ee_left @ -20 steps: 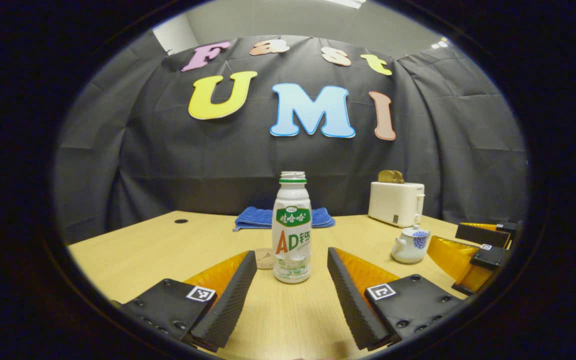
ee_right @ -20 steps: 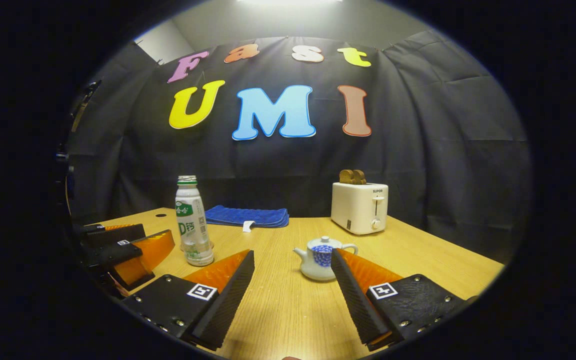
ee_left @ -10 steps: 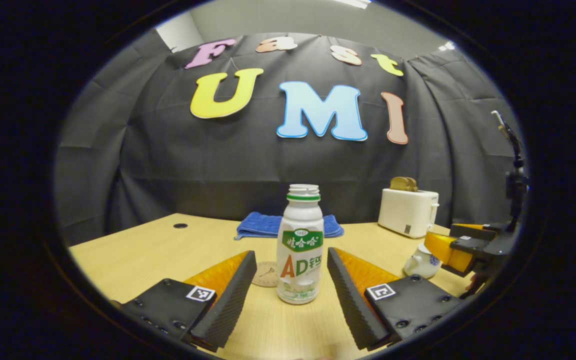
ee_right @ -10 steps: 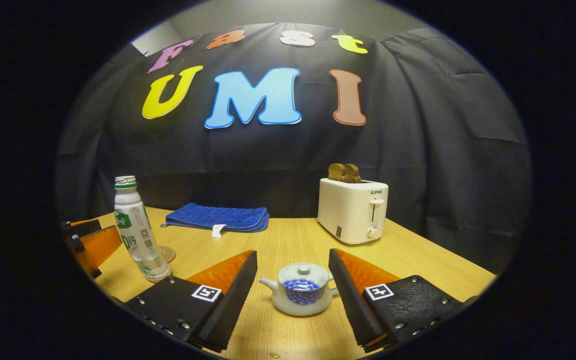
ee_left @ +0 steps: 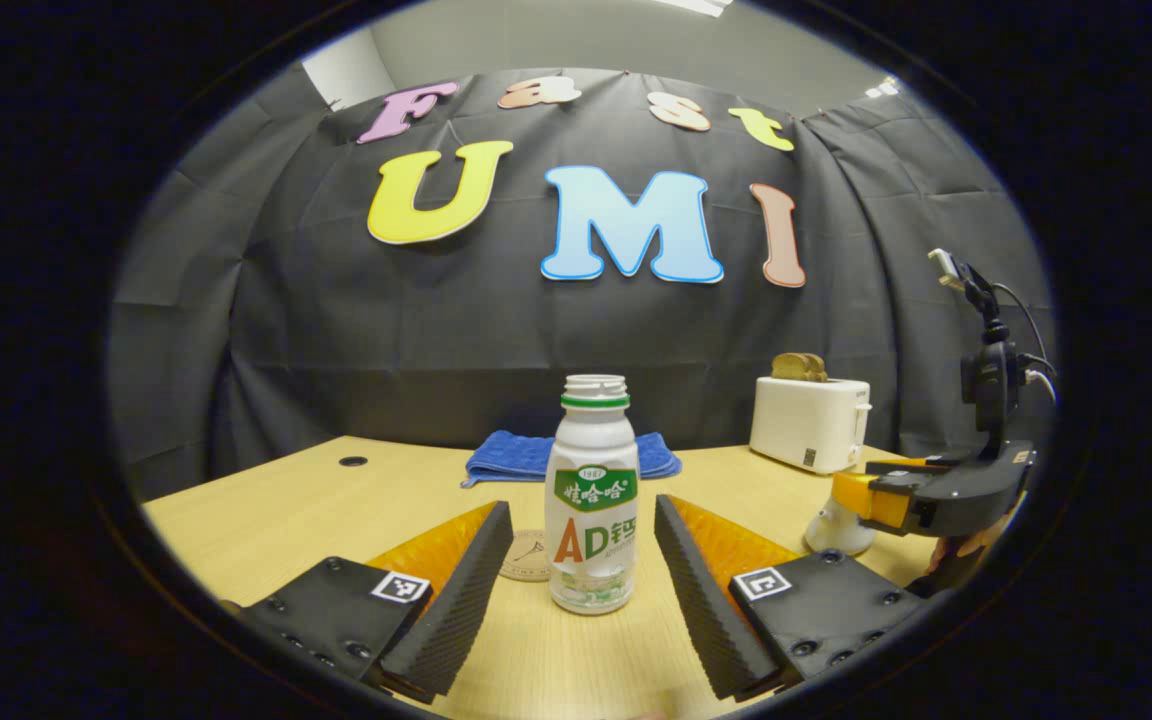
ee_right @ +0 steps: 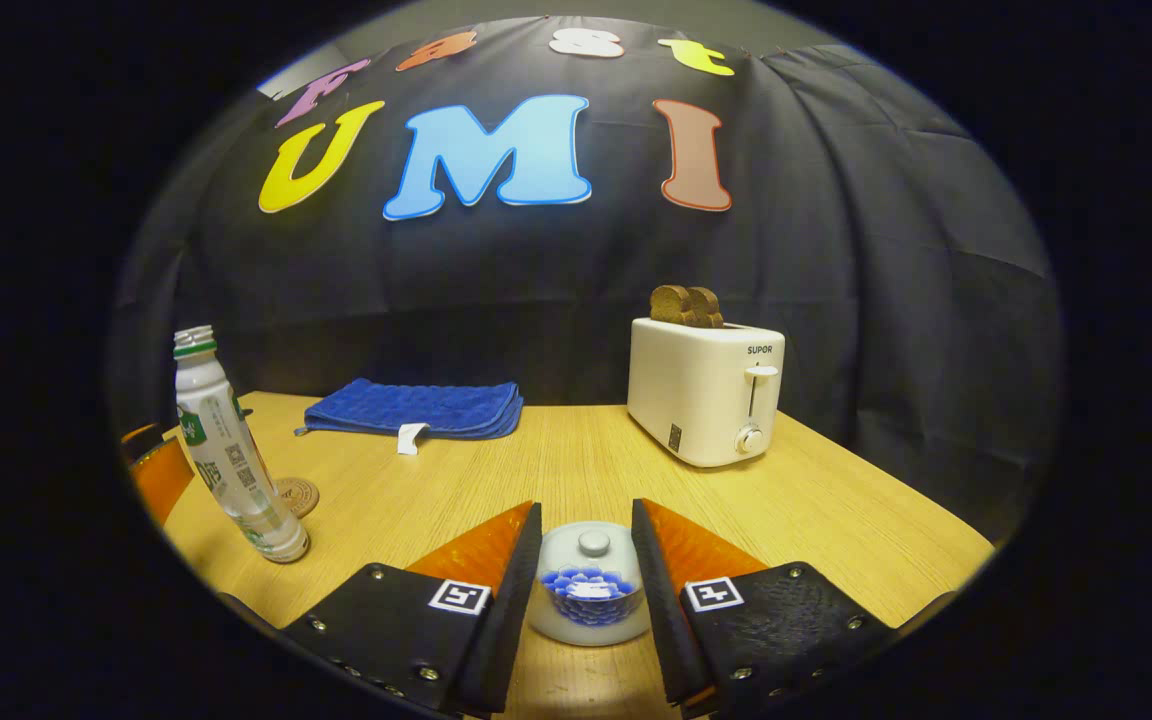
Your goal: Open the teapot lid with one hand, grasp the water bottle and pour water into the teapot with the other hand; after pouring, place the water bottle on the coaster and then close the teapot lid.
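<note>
Right gripper view: tongs [ee_right: 586,600] level, straddling teapot [ee_right: 591,590], not gripping.

Bottle [ee_left: 591,500]: white, green neck band, green and orange print. Teapot [ee_right: 591,595]: white, blue dotted patch on its belly. Cloth [ee_right: 416,408]: blue, white tag. Toaster [ee_right: 704,390]: cream-white; toast [ee_right: 686,305] brown. Coaster [ee_right: 296,495]: brown. Bench [ee_right: 836,520]: pale wood grain.

dim overhead light, fisheye-warped edges
</note>
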{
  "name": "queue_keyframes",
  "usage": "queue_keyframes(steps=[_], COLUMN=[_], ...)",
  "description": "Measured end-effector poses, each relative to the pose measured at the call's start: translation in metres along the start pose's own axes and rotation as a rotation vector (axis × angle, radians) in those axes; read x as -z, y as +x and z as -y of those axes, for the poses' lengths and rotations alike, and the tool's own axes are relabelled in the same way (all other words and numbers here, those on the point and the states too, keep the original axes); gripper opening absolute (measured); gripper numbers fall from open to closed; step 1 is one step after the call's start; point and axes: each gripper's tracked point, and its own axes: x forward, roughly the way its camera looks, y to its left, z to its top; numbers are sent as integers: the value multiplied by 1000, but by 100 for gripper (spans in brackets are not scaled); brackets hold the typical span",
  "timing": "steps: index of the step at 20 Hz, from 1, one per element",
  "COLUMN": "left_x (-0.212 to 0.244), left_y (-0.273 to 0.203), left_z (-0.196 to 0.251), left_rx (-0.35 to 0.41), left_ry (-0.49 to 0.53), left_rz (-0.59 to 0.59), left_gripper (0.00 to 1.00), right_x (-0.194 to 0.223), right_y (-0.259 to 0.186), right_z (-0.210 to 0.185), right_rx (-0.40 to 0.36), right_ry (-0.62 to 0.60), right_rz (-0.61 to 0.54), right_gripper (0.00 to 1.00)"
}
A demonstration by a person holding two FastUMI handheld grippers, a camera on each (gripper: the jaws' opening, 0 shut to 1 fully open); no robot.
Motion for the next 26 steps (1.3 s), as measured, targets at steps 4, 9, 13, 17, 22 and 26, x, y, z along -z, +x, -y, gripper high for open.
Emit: queue_keyframes(steps=[4, 9, 13, 17, 22, 26], left_x=[3, 0, -1, 1, 0, 16], left_y=[0, -2, -4, -4, 13, 41], left_z=[0, 1, 2, 5, 9, 8], left_rx=[3, 11, 14, 20, 12, 34], left_ry=[-9, -5, 1, -4, 8, 4], left_rz=[-7, -5, 1, -4, 12, -37], left_gripper=[95, 95, 95, 97, 98, 98], right_x=[2, 3, 1, -5, -28, -42], right_y=[0, 17, 4, 1, -13, -29], right_z=[1, 9, 6, 5, -5, -14], right_rx=[1, 28, 16, 3, -30, -60], right_ry=[-10, -21, -22, -12, -40, -55], right_rz=[-1, 16, 11, 37, 121, 171], right_gripper=[23, 23, 1, 1, 1, 1])
